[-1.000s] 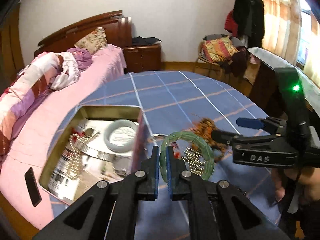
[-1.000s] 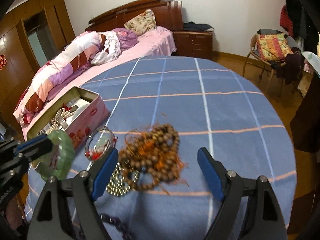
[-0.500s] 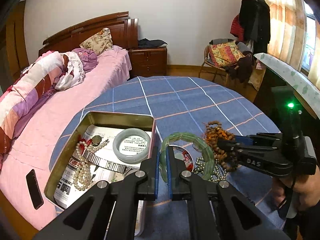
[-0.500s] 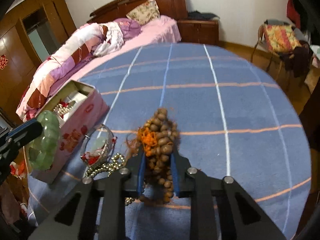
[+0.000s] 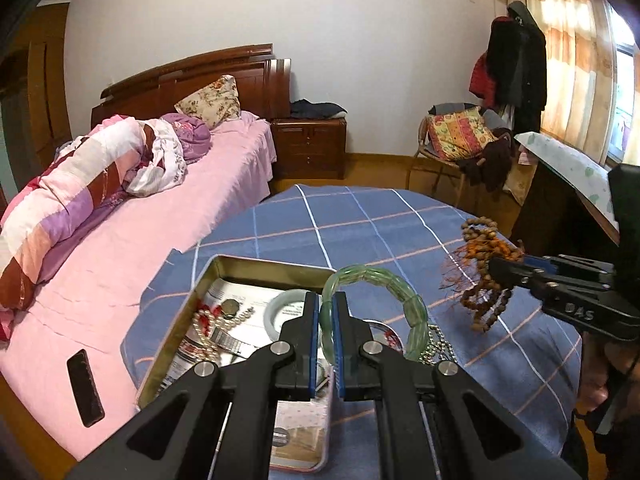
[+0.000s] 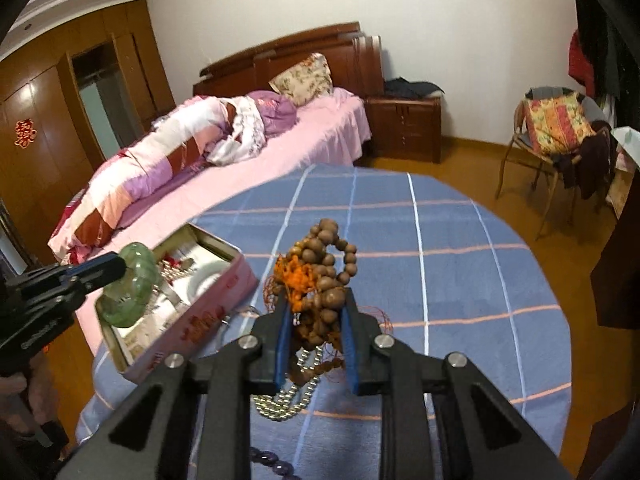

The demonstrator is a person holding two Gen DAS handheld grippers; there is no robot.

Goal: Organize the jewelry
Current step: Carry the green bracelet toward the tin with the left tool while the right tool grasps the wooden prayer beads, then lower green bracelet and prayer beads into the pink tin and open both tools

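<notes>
My left gripper [image 5: 328,300] is shut on a green stone bangle [image 5: 394,288], held above the near edge of an open pink tin [image 5: 256,262]. The tin holds pearls, a watch band and a pale jade bangle [image 5: 286,304]. My right gripper [image 6: 316,302] is shut on a bunch of brown wooden beads with orange tassels [image 6: 324,276], lifted off the blue checked tablecloth [image 6: 460,264]. From the left wrist view the same beads [image 5: 482,264] hang from the right gripper [image 5: 496,266] at right. A silvery bead chain [image 6: 286,402] lies under the right gripper.
A small round trinket [image 5: 382,332] and a silvery chain [image 5: 436,346] lie beside the tin. Dark purple beads [image 6: 270,460] sit at the table's near edge. A pink bed [image 5: 168,216] runs along the left, a chair [image 6: 552,140] with cushions stands far right.
My right gripper closed on the wooden beads and lifted them off the cloth. My left gripper rose with the green bangle, over the tin's near edge.
</notes>
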